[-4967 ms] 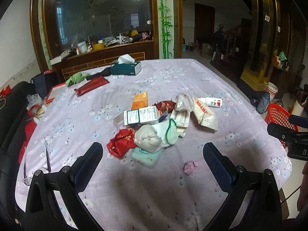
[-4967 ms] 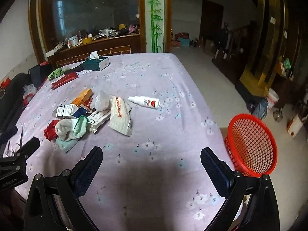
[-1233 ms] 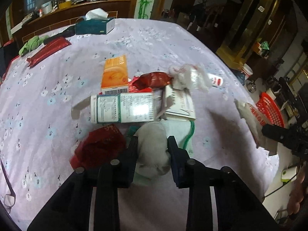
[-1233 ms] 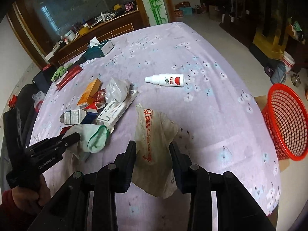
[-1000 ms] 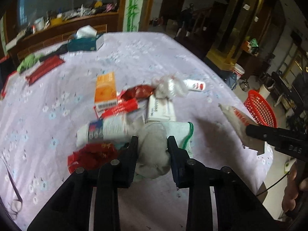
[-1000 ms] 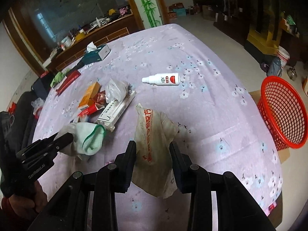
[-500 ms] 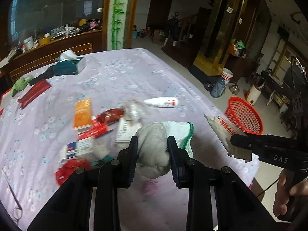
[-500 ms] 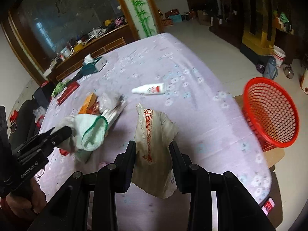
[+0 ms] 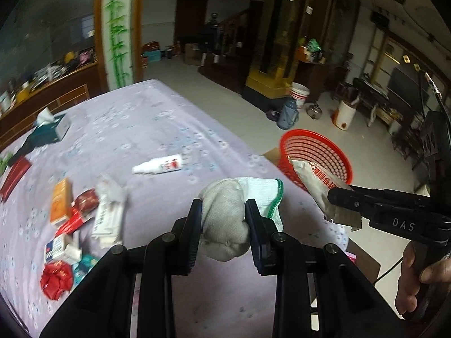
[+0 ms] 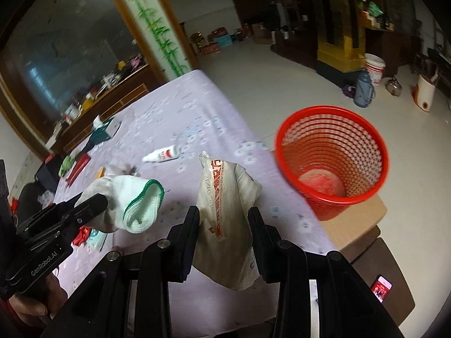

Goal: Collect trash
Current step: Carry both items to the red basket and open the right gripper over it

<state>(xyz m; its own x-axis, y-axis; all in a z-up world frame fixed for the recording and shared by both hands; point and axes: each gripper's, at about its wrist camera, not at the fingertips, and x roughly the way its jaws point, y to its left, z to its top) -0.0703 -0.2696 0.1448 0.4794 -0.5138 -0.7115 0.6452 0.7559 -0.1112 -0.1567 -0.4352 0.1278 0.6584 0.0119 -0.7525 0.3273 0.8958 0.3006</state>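
Note:
My left gripper (image 9: pixel 224 219) is shut on a bunched white cloth glove with a green cuff (image 9: pixel 225 222), held above the table's right edge; the same glove (image 10: pixel 132 200) shows in the right wrist view. My right gripper (image 10: pixel 224 225) is shut on a crumpled beige wrapper with red print (image 10: pixel 225 211), which hangs between the fingers. That wrapper (image 9: pixel 315 180) appears in the left wrist view in front of the red mesh trash basket (image 9: pixel 315 152). The basket (image 10: pixel 332 157) stands on a cardboard box beside the table, ahead and right of both grippers.
On the lilac flowered tablecloth (image 9: pixel 141 129) lie a white spray bottle (image 9: pixel 159 164), an orange box (image 9: pixel 60 201), red wrappers (image 9: pixel 56 277) and several small cartons. A teal tissue box (image 9: pixel 48 131) sits far back. A phone (image 10: pixel 380 286) lies on a stool below the basket.
Both grippers have swung right, away from the trash pile and toward the red basket, each still holding its item. The basket now looks much closer and larger in the right wrist view.

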